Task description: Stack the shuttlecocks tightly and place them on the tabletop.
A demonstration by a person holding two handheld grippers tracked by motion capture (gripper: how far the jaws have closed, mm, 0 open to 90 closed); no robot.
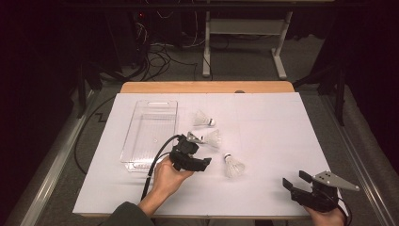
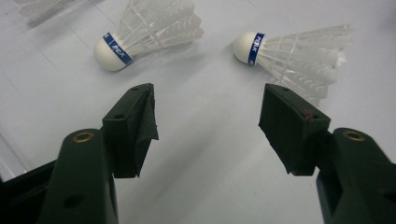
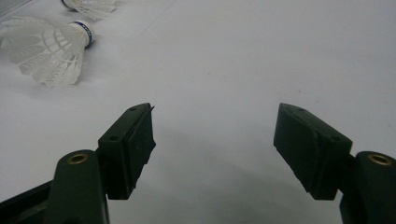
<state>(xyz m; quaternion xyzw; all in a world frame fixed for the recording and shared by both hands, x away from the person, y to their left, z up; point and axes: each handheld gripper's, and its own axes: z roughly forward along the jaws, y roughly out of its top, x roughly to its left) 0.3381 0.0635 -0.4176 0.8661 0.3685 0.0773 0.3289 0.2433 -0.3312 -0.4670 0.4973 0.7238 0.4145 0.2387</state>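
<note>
A clear plastic tray (image 1: 149, 134) lies empty at the left of a white-covered table (image 1: 263, 141), its long side running away from the person. Just right of the tray's near end, the left gripper (image 1: 200, 162), held in the person's left hand (image 1: 168, 176), hovers low over the white surface with its jaws spread wide and nothing between them; its black cable (image 1: 155, 162) loops back toward the table's near edge. In the left gripper view the same jaws (image 2: 208, 126) stand well apart above bare table, with two white shuttlecocks lying on their sides just beyond the tips. Three shuttlecocks lie on the table right of the tray: the far shuttlecock (image 1: 203, 119) near the tray's far right corner, the middle shuttlecock (image 1: 211, 138) (image 2: 149, 28) just beyond the left gripper, and the near shuttlecock (image 1: 233, 166) (image 2: 294, 53) (image 3: 49, 49) just right of that gripper's tips. All three are outside the tray. At the table's near right corner, the right gripper (image 1: 294, 181) (image 3: 215, 144), well apart from the shuttlecocks, also has its jaws open wide and empty.
</note>
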